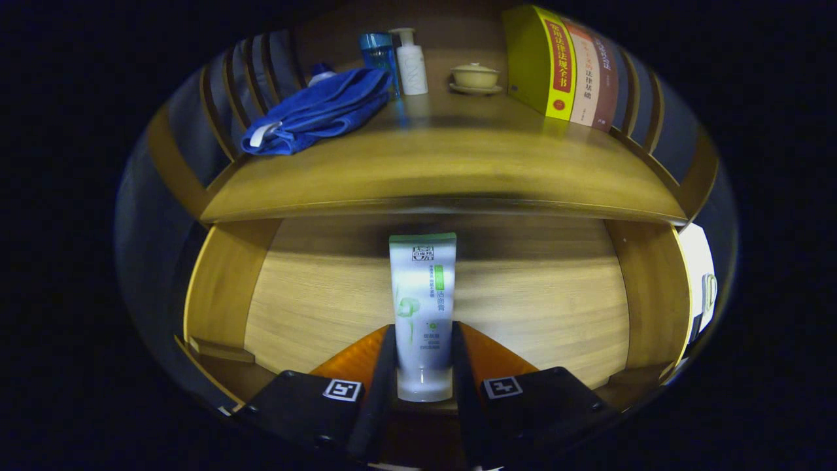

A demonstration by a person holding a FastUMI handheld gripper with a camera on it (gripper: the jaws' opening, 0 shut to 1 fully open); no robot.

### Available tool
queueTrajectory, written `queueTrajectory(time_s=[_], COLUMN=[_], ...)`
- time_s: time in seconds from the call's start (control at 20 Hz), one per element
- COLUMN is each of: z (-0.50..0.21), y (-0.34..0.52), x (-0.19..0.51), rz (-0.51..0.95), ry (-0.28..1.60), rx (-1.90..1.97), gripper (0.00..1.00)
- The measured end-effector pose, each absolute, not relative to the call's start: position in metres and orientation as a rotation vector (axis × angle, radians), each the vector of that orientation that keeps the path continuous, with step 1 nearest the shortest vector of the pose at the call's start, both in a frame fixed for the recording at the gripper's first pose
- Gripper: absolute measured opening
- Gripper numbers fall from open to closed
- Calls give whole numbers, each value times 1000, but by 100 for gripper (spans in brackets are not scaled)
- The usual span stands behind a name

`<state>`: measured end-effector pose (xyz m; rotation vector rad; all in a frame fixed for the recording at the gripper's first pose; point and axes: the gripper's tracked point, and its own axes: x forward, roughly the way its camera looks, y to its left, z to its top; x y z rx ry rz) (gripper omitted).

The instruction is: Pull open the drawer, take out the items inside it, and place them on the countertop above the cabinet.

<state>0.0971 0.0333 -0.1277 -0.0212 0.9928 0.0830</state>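
1. Gripper view looks along the two fingers into the open drawer [222, 307], so by my reading the pull-open step is done: the light wooden floor of the drawer lies in plain sight under the edge of the countertop [444, 176].
2. The gripper [424, 360] has its fingers closed in on a white cleanser tube [422, 314], one finger against each side of the tube's lower body near the cap. The tube points away from the camera, its crimped green end towards the back of the drawer.
3. Whether the tube is already off the drawer floor I cannot tell; it sits in front of the floor, below the countertop edge, so it has not yet reached the top.
4. No other item is visible on the part of the drawer floor that shows (the near corners are hidden behind the fingers, so something small there cannot be ruled out).
5. On the countertop lie a crumpled blue towel [320, 111], a blue bottle [378, 55] just beyond it, a white pump bottle [410, 62] beside that, a small lidded bowl on a saucer [475, 77], and a row of upright books [569, 65].
6. Bare wood between the towel and the books, near the front edge, looks like the likeliest landing place.
7. What is left, as I judge it: lift the tube clear of the drawer, raise it past the countertop edge, set it down, let go, and check the drawer for anything else.
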Motion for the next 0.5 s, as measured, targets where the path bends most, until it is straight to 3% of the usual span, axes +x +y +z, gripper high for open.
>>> queueTrajectory(time_s=[0.5], z=[-69], y=[52], x=[69], rz=[122], ry=[873], rx=[13], gripper=[54])
